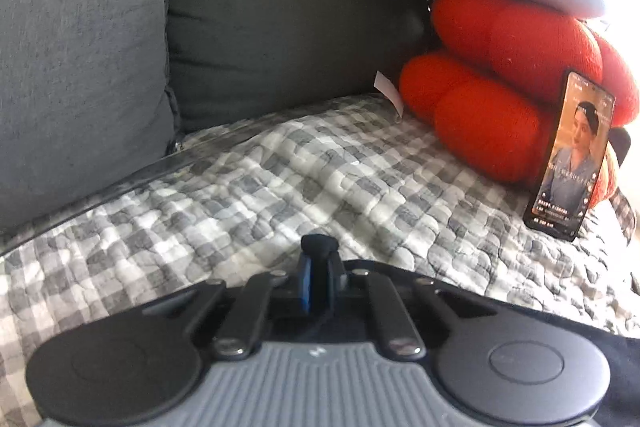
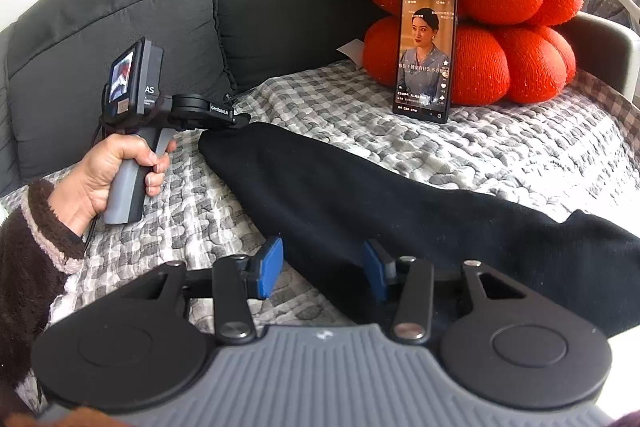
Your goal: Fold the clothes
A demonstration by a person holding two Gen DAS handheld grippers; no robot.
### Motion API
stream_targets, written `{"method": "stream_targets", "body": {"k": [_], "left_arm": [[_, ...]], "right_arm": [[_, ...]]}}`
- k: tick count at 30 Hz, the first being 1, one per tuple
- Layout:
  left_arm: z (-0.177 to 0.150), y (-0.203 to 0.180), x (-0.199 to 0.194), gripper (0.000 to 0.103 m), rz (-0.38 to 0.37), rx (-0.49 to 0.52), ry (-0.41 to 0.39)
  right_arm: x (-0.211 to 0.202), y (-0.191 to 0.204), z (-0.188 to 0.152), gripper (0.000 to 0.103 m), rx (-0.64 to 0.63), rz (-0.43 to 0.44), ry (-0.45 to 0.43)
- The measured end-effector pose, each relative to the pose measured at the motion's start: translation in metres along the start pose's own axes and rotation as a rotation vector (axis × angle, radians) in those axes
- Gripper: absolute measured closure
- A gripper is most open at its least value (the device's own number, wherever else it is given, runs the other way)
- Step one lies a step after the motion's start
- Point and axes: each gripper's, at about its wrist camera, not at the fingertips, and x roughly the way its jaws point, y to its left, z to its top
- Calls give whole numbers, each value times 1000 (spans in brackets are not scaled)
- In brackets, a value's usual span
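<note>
A black garment [image 2: 360, 199] is found laid out long on the checked quilt [image 2: 500, 147] that covers the sofa seat, running from the far left, by the back cushions [image 2: 120, 39], to the near right, where it passes out of frame. Its far-left end is narrow and rounded; toward the near right it widens, and a notch is seen in its upper edge.

The left gripper [image 2: 240, 121] is held in a hand [image 2: 116, 171] at that far-left end. In its own view the pads [image 1: 306, 279] are closed together on a small bunch of dark cloth, so it is judged to be clamped on the garment's tip. The right gripper [image 2: 324, 269] is stationed at the near edge of the garment, its blue pads [image 2: 270, 267] standing well apart with the cloth's edge between them — nothing is pinched there.

As to progress: the garment lies smooth and long, which would fit either a piece spread for folding or one already doubled lengthwise. No stacked layers can be confirmed against the black, so neither reading is settled. No finished compact fold is visible.

Hidden or doubtful: the garment's right end is cut off; its type cannot be determined; seams and layer edges are lost in the dark fabric. A phone [image 2: 426, 55] is propped against an orange cushion [image 2: 500, 27] at the far right — clear of the work.
</note>
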Motion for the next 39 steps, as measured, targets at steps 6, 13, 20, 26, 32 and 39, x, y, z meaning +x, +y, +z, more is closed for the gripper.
{"method": "stream_targets", "body": {"k": [6,13,20,26,32,39], "left_arm": [[1,-11,-23,96,102,54,-147],[4,6,-28,66,276,-45,-230],[14,29,-43,68,111,-201,-164],[11,5,-27,74,-130,-91,11],[-3,-11,-5,87,119,25,36],[10,10,-23,76,69,-110,-3]], "right_arm": [[0,0,0,55,8,-10,-5],[-1,-5,-1,55,34,-19,-12],[-2,-8,0,55,50,-31,-23],[-3,-14,-1,55,74,-53,-28],[-7,-24,0,54,122,-105,-59],[-14,-35,1,54,183,-179,-108]]}}
